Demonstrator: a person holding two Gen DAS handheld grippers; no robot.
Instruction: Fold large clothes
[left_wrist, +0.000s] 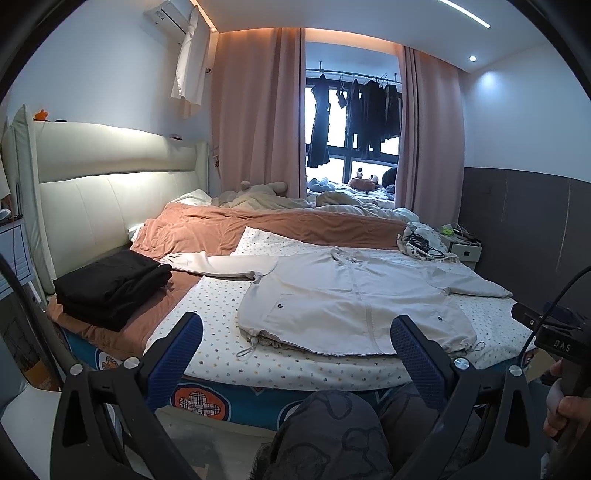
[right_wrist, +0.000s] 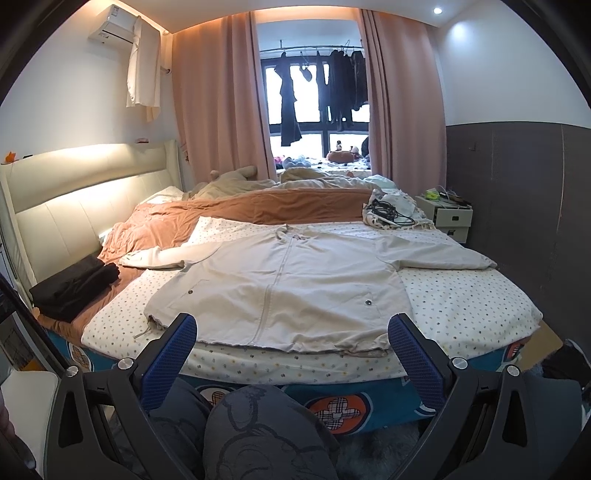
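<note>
Jacket laid out, both grippers wide and empty

Bed first: its spotted sheet carries the whole job, and the beige jacket lies flat across it, front up, zip running down the middle, hem at the near edge, both sleeves stretched out to the sides. Left sleeve reaches off the sheet onto the rumpled orange blanket, and that's the first hazard: drag it inward carelessly and the blanket could ride along with it. Folded black clothes sit near that sleeve's cuff, close enough that a wide swing might knock the stack.

Left gripper hangs short of the hem, jaws spread wide, nothing between them. Right gripper the same: jaws fully apart, holding nothing, poised over the near edge.

Hem's the worry now. It lies right at the mattress edge, so a pinch there may catch the sheet underneath too. A drawstring trails loose at the left corner, and a second seems to dangle at the right, though it's hard to tell out at the rim of the lens; either could snag in a closing jaw.
</note>
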